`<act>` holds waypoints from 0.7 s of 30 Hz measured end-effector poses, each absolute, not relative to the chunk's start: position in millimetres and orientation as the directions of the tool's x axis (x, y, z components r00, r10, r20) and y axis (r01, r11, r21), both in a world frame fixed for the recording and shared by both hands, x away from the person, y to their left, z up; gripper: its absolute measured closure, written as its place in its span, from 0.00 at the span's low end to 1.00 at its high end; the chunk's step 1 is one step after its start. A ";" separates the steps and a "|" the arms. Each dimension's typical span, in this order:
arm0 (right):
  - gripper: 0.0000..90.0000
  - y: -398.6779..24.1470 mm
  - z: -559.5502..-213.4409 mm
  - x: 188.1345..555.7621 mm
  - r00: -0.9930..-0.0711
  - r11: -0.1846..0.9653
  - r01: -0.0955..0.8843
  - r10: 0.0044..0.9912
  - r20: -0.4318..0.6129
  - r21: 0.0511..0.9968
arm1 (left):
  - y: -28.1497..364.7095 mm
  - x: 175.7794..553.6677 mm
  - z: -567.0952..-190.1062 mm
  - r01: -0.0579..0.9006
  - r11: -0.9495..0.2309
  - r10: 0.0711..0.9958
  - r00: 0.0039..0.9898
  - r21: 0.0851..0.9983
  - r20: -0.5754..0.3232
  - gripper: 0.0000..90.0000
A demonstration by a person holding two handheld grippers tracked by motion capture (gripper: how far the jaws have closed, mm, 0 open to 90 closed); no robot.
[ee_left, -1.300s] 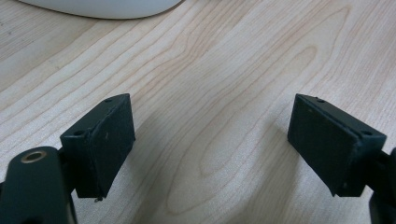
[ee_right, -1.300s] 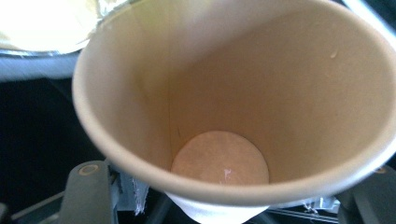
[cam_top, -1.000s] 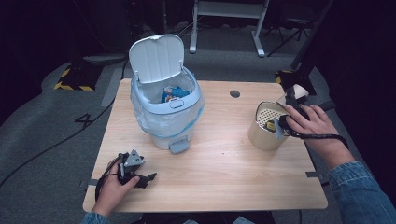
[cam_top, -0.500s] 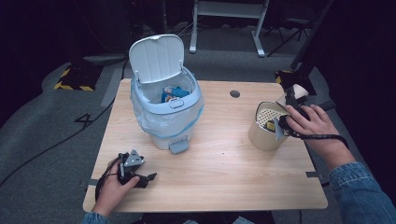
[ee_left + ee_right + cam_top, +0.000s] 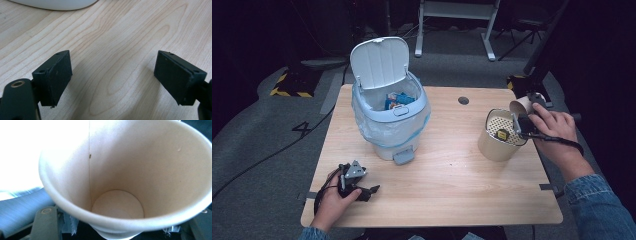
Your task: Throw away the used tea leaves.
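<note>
Right gripper [image 5: 526, 116] squeezing a paper cup [image 5: 521, 105], held in the air just right of the tan basket [image 5: 492, 147], far right of the white bin [image 5: 387, 117]. Left gripper [image 5: 373, 190] wide open and holding nothing, low on the table [image 5: 452, 180] in front of the bin.

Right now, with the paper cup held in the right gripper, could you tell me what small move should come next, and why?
Probably carry the beige paper cup in the right gripper leftward toward the pale blue pedal bin: its white lid stands open, and the cup looks empty.
</note>
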State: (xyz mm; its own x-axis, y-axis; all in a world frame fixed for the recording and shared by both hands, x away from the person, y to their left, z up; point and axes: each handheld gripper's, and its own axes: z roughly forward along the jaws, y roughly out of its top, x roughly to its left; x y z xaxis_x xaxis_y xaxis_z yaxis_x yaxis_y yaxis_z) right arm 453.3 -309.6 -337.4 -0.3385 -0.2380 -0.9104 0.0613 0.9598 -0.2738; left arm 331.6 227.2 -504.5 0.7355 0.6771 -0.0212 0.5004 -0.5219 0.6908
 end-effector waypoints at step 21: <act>0.35 -369.1 -295.7 453.8 -0.631 0.540 0.276 0.726 -0.273 0.795 | 225.9 334.9 -504.7 0.498 -0.522 0.672 0.740 0.692 -0.026 0.17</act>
